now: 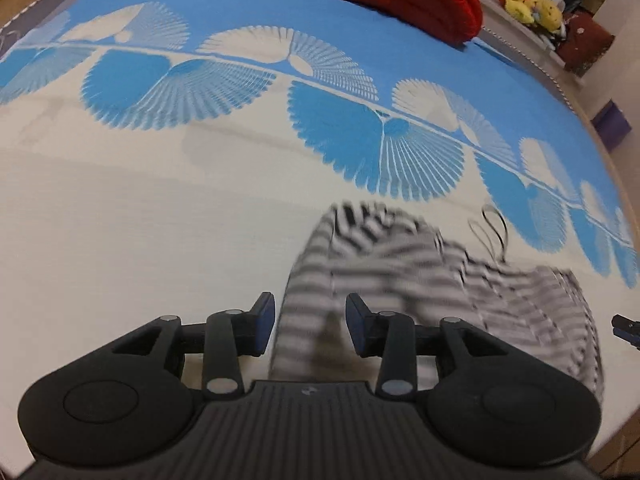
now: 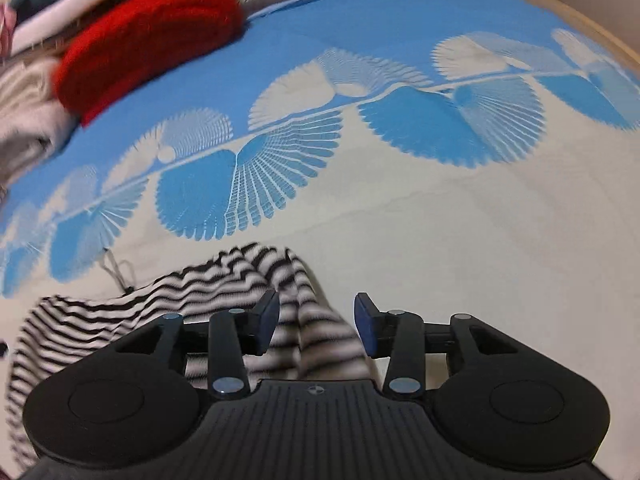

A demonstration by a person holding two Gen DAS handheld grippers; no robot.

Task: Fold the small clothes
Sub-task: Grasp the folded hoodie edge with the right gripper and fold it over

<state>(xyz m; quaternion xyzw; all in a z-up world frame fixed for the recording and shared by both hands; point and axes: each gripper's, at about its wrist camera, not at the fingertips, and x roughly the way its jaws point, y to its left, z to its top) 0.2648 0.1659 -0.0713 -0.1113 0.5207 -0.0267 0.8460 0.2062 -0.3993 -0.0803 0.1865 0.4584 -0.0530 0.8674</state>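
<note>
striped garment [image 1: 420,280] looks soft and light; take it at the edges. left gripper [image 1: 311,320] and right gripper [image 2: 316,322] both gape, holding nothing.

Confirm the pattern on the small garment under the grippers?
Black-and-white horizontal stripes on the garment; sharpest in the right wrist view.
</note>
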